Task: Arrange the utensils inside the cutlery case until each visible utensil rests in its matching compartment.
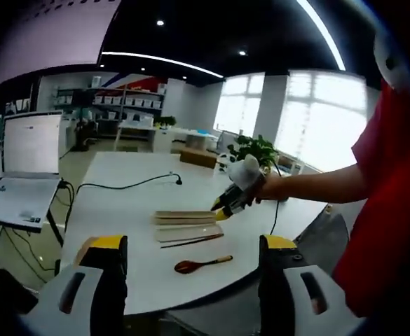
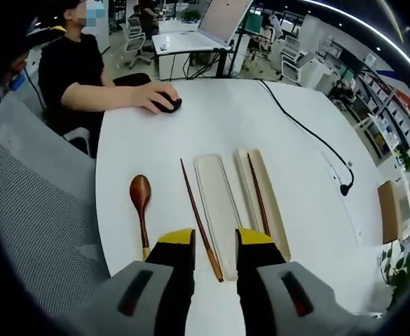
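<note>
Cutlery case [image 2: 219, 199] lies open in two long halves on the white counter [image 2: 289, 119], just ahead of the right claw [image 2: 214, 246]. One dark chopstick [image 2: 258, 192] rests in the right half [image 2: 262, 196]; the other chopstick [image 2: 200, 220] lies loose on the counter just left of the case, its near end between the jaws. Wooden spoon [image 2: 141, 203] further left, also outside. Right claw narrow, holding nothing, likely lined up for the loose chopstick. Left claw [image 1: 193, 245] wide and empty, held back above the near edge. Beyond: a black cable [image 2: 310, 136], a seated person's hand on a mouse [image 2: 168, 105], well clear. Nothing blocks the case.
</note>
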A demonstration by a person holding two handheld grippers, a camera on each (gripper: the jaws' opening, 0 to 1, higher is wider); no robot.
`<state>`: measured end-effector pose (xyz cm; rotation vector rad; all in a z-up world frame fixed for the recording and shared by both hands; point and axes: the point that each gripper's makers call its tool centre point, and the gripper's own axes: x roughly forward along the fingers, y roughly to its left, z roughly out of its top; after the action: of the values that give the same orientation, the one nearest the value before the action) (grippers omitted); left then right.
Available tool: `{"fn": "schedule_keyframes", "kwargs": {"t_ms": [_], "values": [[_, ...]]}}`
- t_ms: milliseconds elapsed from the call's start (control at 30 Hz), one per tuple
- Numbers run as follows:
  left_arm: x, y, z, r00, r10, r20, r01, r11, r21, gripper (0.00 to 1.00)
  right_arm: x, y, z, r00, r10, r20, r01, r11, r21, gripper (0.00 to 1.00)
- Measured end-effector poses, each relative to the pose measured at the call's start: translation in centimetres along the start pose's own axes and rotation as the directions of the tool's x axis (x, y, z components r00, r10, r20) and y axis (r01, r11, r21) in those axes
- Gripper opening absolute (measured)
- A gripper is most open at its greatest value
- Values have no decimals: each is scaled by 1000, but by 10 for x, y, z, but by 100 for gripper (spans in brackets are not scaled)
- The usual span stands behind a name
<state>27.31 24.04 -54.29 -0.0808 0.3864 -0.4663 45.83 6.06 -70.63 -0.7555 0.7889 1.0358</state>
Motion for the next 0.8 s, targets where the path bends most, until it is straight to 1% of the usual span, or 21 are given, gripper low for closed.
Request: {"fn": "schedule_keyframes", "kwargs": {"t_ms": [33, 67, 133, 167, 200, 333, 467, 600, 733, 767, 800], "values": [[0, -1, 0, 1000, -6, -3, 6, 1000, 3, 79, 2, 1, 0, 1000, 2, 0, -2, 1000, 8, 20], [1, -2, 0, 1000, -8, -1, 8, 1000, 3, 79, 3, 4, 3, 1000, 3, 1, -3, 999, 40, 20], [2, -3, 2, 1000, -13, 8, 13, 1000, 2, 79, 5, 5, 9, 1000, -14, -3, 14, 998, 68, 20], [4, -3, 2, 1000, -14, 4, 14, 1000, -1, 79, 6, 5, 9, 1000, -17, -10, 18, 998, 61, 20], [6, -3, 2, 1000, -15, 0, 15, 1000, 5, 79, 7, 5, 8, 999, -21, -28, 22, 999, 32, 19], [6, -4, 1, 1000, -22, -6, 22, 1000, 22, 79, 10, 7, 0, 998, -24, -64, 20, 998, -53, 21], [6, -1, 0, 1000, -13, -7, 13, 1000, 17, 78, 10, 12, -8, 997, -16, -75, 13, 999, -52, 22], [5, -1, 2, 1000, -10, 3, 10, 1000, 14, 78, 12, 23, -15, 998, -2, -60, 0, 1000, -23, 22], [6, 0, -5, 1000, -7, -16, 7, 1000, 19, 76, 15, 29, -20, 998, 2, -59, -3, 1000, -18, 22], [6, 0, -5, 1000, -5, -11, 5, 1000, 16, 76, 17, 30, -21, 998, 2, -59, -3, 1000, -20, 22], [6, 0, -3, 1000, -9, 11, 9, 1000, -6, 77, 17, 30, -21, 998, 1, -60, -3, 1000, -20, 23]]}}
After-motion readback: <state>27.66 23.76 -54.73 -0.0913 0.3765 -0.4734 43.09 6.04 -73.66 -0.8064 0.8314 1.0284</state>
